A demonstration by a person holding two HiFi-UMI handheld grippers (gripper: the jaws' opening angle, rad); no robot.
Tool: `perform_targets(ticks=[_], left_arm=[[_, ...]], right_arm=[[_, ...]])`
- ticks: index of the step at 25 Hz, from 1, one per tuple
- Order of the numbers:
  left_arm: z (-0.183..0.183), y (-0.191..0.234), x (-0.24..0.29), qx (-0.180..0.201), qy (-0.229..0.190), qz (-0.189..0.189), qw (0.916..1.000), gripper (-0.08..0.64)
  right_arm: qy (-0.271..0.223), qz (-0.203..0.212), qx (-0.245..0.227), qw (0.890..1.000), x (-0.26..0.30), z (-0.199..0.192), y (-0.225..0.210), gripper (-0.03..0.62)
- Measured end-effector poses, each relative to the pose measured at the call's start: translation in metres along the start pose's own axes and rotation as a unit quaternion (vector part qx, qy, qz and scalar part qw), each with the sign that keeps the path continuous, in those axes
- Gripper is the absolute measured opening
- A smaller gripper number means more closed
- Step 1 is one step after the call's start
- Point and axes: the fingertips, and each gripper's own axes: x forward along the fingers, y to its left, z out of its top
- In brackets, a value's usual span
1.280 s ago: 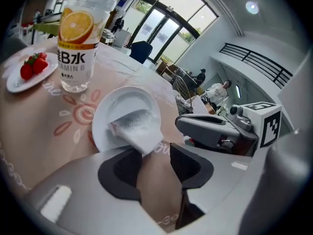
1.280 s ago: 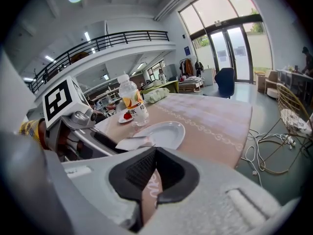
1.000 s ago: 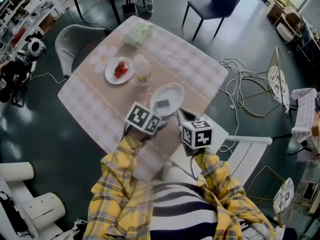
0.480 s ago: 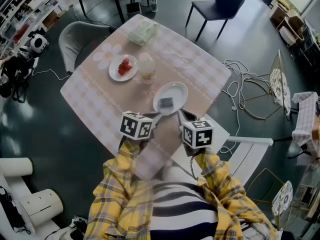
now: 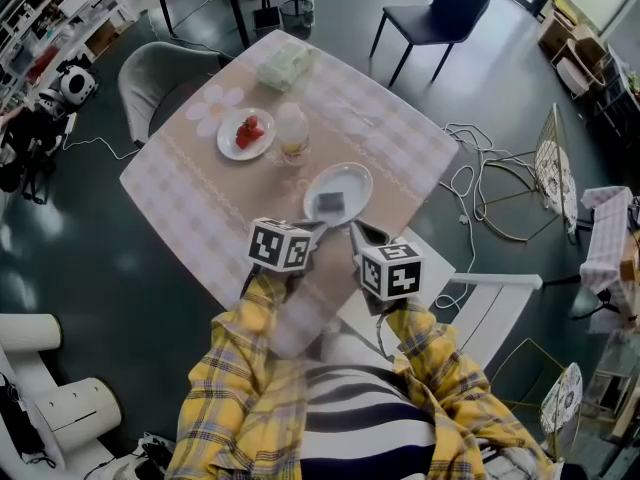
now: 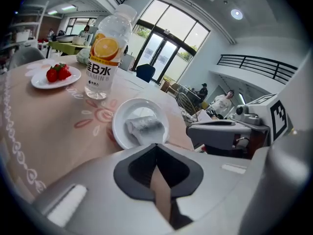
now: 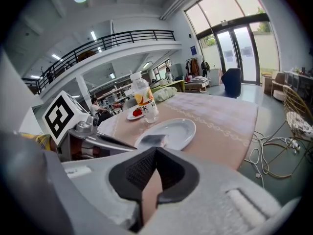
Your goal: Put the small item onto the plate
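Sleeves (image 5: pixel 240 368) of yellow plaid fill the near edge, and out of them come both tools. The left hand-held gripper (image 5: pixel 310 231) has its jaws pressed fully together with nothing between them, tips hanging just short of the white plate (image 5: pixel 355 176). The right hand-held gripper (image 5: pixel 362 234), just beside it, is likewise closed tight and empty, aimed at the same plate from the near right.

On to the plate itself: the small item (image 5: pixel 331 204), a grey packet, lies flat on it toward the near side, free of both tools. Past that, on the pink checked worktop (image 5: pixel 190 198), stands a clear bottle (image 5: pixel 291 131) with an orange label, and a small dish of strawberries (image 5: pixel 245 132) sits just beside it on the left. Farthest out, a pale green bundle (image 5: pixel 285 65) lies by the far edge.
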Motion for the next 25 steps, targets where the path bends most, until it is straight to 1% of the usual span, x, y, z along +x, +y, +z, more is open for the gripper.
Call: perform_targets(ticks=[3,8,13,16,19,25], left_arm=[[0.005,0.003,-0.003,0.002,-0.017,0.015,0.9998,0.005],[0.004,-0.003,-0.01,0.003,-0.05,0.019,0.9985,0.004],[-0.003,-0.013,-0.034,-0.01,-0.104,0.015,0.9944,0.004],[-0.011,-0.021,-0.05,-0.02,-0.126,0.014,0.9917,0.003],[-0.022,-0.031,-0.064,-0.012,-0.134,0.015,0.9909,0.003],[-0.044,-0.048,-0.085,0.01,-0.133,0.017,0.9909,0.003]], right_arm=[[-0.002,-0.007,0.003,1.0,-0.005,-0.003,-0.007,0.002],[-0.004,-0.018,0.0,1.0,-0.011,-0.006,-0.01,0.002],[-0.004,-0.02,-0.005,1.0,-0.021,-0.016,0.008,0.002],[-0.006,-0.019,-0.01,1.0,-0.029,-0.021,0.021,0.002],[-0.01,-0.018,-0.006,1.0,-0.036,-0.026,0.031,0.002],[-0.012,-0.023,-0.002,1.0,-0.051,-0.039,0.052,0.002]])
